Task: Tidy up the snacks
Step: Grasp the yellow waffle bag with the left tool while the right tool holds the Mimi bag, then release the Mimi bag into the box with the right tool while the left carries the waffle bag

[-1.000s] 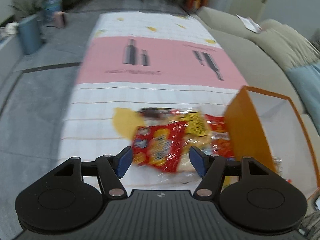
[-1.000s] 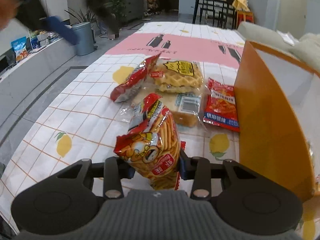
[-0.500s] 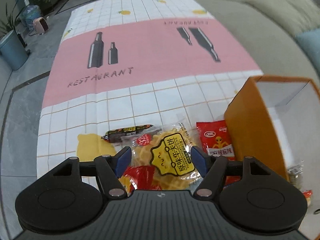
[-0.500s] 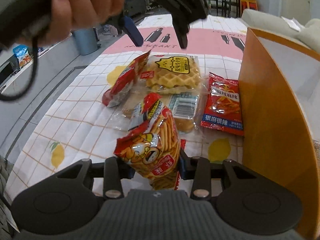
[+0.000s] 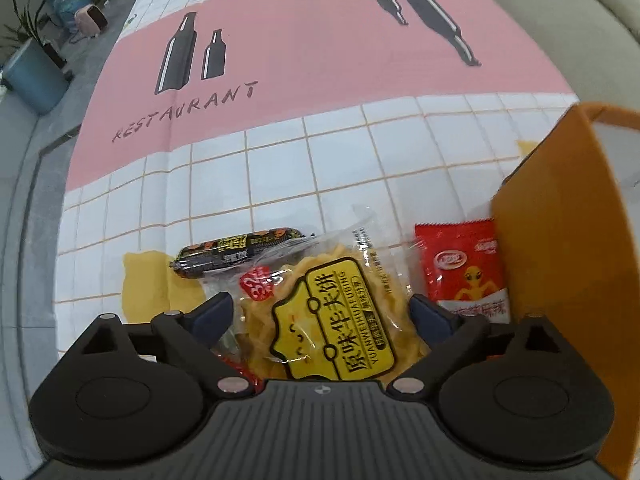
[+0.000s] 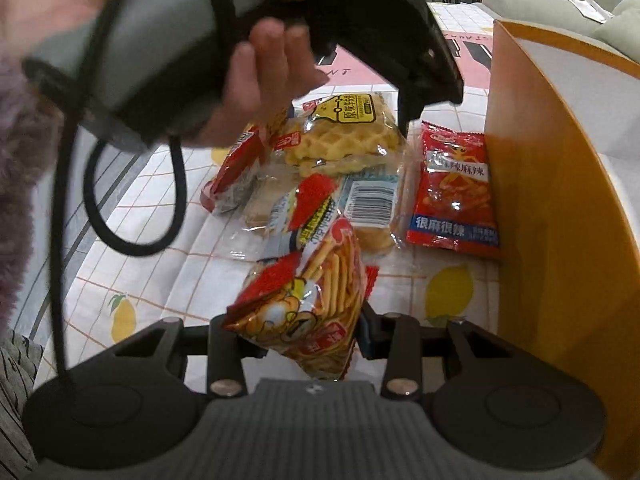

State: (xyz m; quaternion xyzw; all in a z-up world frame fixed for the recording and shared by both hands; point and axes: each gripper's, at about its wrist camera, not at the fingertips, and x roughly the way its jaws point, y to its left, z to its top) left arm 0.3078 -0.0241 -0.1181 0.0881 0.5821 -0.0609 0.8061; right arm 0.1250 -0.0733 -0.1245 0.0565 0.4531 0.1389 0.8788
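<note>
Snacks lie in a loose pile on a checked tablecloth with a pink band and lemon prints. At the pile's left edge a dark sausage stick lies flat, just beyond a clear-wrapped waffle pack with a yellow label. The left gripper points steeply down over that waffle pack; its jaws are opening, standing wide to either side of the pack without pressing it. In the right wrist view the person's hand grips this tool's handle, a black cable looping below it. Under the waffles sits another clear pack showing a barcode, with a red wrapper tilted against the pile's left side. The right gripper is clamped on 1 bag of stick snacks, held above the cloth. Right of the pile a red spicy-snack sachet lies flat, just beside the wall of an orange box.
</note>
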